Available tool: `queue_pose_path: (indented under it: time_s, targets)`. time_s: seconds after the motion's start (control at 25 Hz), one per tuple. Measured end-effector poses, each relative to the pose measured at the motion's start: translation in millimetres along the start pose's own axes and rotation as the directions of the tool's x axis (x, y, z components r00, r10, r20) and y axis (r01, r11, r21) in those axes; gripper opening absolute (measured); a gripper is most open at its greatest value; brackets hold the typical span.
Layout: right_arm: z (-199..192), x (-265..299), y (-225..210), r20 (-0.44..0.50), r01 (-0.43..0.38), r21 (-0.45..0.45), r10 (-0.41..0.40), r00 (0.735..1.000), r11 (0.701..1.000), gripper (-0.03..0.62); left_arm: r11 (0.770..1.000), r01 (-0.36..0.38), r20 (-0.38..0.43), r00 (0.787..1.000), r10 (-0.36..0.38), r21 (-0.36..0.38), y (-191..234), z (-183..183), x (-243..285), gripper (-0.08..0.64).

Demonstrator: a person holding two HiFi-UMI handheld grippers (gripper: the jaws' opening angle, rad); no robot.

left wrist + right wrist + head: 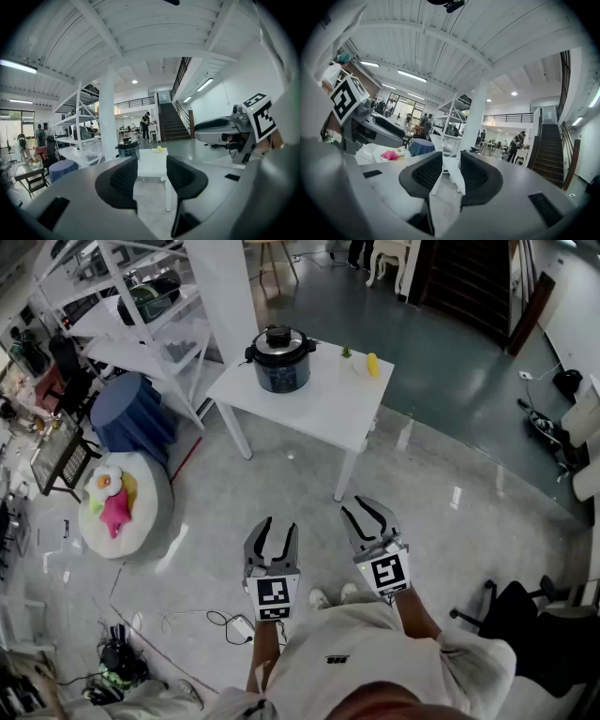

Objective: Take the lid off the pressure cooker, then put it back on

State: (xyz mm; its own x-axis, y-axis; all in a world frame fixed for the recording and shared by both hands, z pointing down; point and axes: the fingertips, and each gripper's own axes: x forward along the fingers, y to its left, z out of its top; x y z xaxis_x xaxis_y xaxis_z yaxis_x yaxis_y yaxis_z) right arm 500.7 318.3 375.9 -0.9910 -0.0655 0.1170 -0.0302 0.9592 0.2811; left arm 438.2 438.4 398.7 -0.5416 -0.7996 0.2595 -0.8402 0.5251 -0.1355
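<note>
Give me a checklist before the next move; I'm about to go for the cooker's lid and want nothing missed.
1. Lid seated on the pressure cooker: ok.
2. Left gripper empty, jaws apart: ok.
3. Right gripper empty, jaws apart: ok.
4. Cooker within reach: not ok; it stands on the white table, well ahead of both grippers.
5. Lid lock position: cannot tell, too small.
6. Yellow item apart from the cooker: ok.
</note>
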Motion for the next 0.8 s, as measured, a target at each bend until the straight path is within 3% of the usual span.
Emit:
queue_pose_path:
  time_s: [0.12,0.28,0.44,0.8]
  targets:
    - [1.9,0.4,6.1,-0.027,-0.002,0.056,0.004,1.0,0.998,0.115,1.0,0.005,0.001,1.0,-0.005,-0.001,3.5,-1.9,0.5,0.207]
    - [-9.2,5.8,11.2,0.011,-0.019,0.039,0.019,1.0,0.999,0.117,1.0,0.017,0.0,1.0,-0.017,0.004,4.4,-5.2,5.5,0.206]
    - [-9.5,18.4,15.0,-0.034,-0.038,0.09,0.041,0.999,0.995,0.117,1.0,0.021,0.008,1.0,-0.021,0.001,9.9,-1.5,19.2,0.206]
    - [-14.1,93.0,-7.2,-0.029,-0.078,0.09,0.081,0.996,0.993,0.117,1.0,0.013,0.004,1.0,-0.013,0.009,43.7,6.1,86.0,0.204]
